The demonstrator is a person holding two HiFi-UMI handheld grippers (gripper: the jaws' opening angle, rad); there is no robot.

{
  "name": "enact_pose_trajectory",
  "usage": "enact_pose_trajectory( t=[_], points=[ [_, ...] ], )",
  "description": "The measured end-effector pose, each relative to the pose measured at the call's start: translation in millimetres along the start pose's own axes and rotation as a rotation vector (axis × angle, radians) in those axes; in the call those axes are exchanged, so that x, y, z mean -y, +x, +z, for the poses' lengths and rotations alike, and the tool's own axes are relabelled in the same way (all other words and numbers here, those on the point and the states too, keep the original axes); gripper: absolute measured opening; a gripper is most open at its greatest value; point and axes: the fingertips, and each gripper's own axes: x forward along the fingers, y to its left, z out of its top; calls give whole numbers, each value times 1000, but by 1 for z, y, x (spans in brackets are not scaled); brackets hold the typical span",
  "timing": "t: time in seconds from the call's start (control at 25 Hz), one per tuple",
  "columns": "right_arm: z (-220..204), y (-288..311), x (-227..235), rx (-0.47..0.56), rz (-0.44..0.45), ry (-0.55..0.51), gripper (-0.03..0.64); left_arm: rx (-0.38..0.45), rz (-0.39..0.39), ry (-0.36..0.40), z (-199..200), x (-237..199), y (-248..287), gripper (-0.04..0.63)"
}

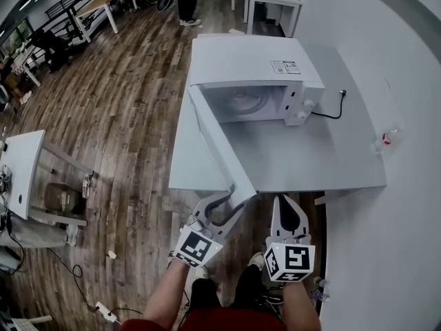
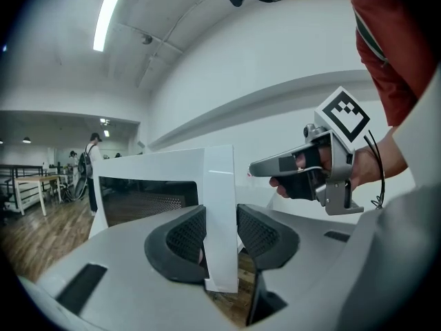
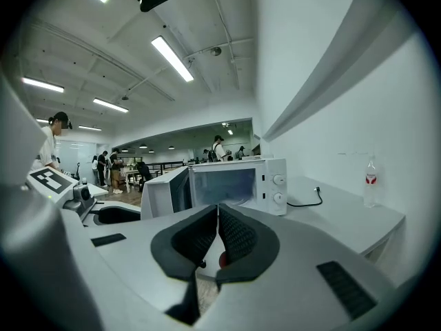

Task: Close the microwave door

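At the far left we see the wooden floor (image 1: pixel 117 109), with a grey surface (image 1: pixel 310 157) beside it. Our left tongs (image 1: pixel 229 202) reach level from the near edge of the surface and are closed on the free edge of the microwave door (image 1: pixel 217 140), one dark pad against each face of the white panel. The door stands wide open, swung out toward us from its hinge at the left side of the white microwave (image 1: pixel 248 64), which sits at the far end of the surface with its cavity showing. Just right of the door's edge, our right tongs (image 3: pixel 218 236) hang level with their pads drawn together and nothing between them. Further right, a black cable (image 1: pixel 331 109) trails from the microwave, and a clear bottle (image 3: pixel 371 179) stands near the wall.
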Motion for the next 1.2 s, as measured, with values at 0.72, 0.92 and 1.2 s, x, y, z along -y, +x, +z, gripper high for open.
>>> enact_pose_trajectory(
  t=[0.72,0.92,1.2],
  points=[
    [24,10,153,51,49,1,29,-12,274,-59,20,6,117,152],
    [26,16,165,54,58,-11,29,-11,320,-78,23,2,138,152],
    [31,34,188,70,46,-14,29,20,361,-90,28,-7,175,150]
  ],
)
